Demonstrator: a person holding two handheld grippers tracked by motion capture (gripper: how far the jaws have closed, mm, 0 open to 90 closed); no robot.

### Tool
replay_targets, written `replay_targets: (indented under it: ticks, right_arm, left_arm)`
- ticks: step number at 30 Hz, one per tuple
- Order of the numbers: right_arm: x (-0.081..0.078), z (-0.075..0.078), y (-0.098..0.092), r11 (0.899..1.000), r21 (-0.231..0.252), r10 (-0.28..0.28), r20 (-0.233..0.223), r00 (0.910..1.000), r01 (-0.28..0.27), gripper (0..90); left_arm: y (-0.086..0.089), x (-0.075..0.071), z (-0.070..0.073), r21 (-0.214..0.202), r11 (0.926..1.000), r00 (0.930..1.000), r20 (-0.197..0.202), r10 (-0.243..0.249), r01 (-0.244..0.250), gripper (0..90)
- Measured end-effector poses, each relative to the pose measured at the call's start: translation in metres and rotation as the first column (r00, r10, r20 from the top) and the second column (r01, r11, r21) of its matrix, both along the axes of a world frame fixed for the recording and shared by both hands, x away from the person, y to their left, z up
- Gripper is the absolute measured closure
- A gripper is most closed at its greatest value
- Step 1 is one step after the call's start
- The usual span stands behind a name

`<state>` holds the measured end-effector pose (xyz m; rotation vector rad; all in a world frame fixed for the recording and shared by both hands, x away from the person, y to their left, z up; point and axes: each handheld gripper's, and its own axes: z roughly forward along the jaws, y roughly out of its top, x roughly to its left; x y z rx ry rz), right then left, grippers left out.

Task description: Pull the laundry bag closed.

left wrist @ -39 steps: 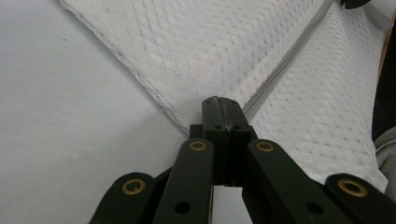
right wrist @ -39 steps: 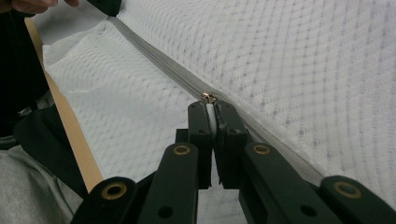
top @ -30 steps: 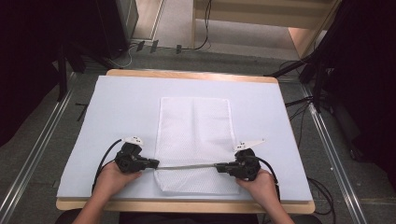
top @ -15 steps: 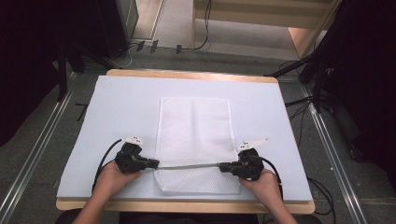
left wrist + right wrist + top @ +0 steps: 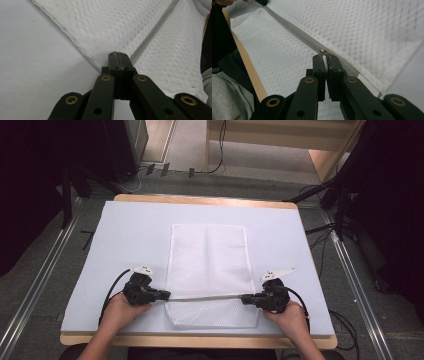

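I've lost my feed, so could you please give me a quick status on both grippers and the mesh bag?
Left gripper shut on mesh bag edge at zipper end. Right gripper shut on zipper pull. Bag flat on mat, nothing blocking.

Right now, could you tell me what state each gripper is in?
Left gripper: closed on the mesh bag's zipper end.
Right gripper: closed on the zipper pull.

Forearms cut off by the bottom edge of the high view. Mesh bag [image 5: 140, 27] running past the top and right edges in the left gripper view. Zipper pull [image 5: 323, 52] tiny, mostly covered by the right tongs [image 5: 325, 61]; shape unclear. Worktop [image 5: 200, 341] near edge partly behind both hands
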<state>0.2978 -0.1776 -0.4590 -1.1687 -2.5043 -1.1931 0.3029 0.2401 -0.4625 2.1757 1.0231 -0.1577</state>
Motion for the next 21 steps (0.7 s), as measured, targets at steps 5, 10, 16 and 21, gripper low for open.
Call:
replay_targets:
  ticks: [5, 10, 16, 21]
  right_arm:
    - [0.0, 0.0, -0.007, 1.0, -0.002, -0.007, -0.008, 0.9999, 0.007, 88.1]
    - [0.001, 0.0, -0.016, 1.0, -0.003, -0.002, 0.002, 1.0, 0.002, 88.1]
    - [0.002, -0.002, -0.023, 1.0, -0.01, -0.004, -0.013, 0.9999, 0.004, 88.2]
    - [0.003, -0.003, -0.028, 1.0, 0.005, -0.003, -0.02, 0.9998, 0.003, 88.2]
  left_arm:
    - [0.0, 0.0, 0.0, -0.003, 1.0, 1.0, -0.003, 0.0, 0.0, 90.0]
    - [0.0, 0.0, 0.0, -0.006, 1.0, 1.0, -0.002, -0.001, 0.001, 90.0]
    - [0.001, 0.001, 0.0, -0.003, 1.0, 1.0, -0.002, -0.003, 0.003, 90.0]
    - [0.0, 0.001, 0.0, -0.004, 1.0, 1.0, -0.003, -0.001, 0.001, 90.0]
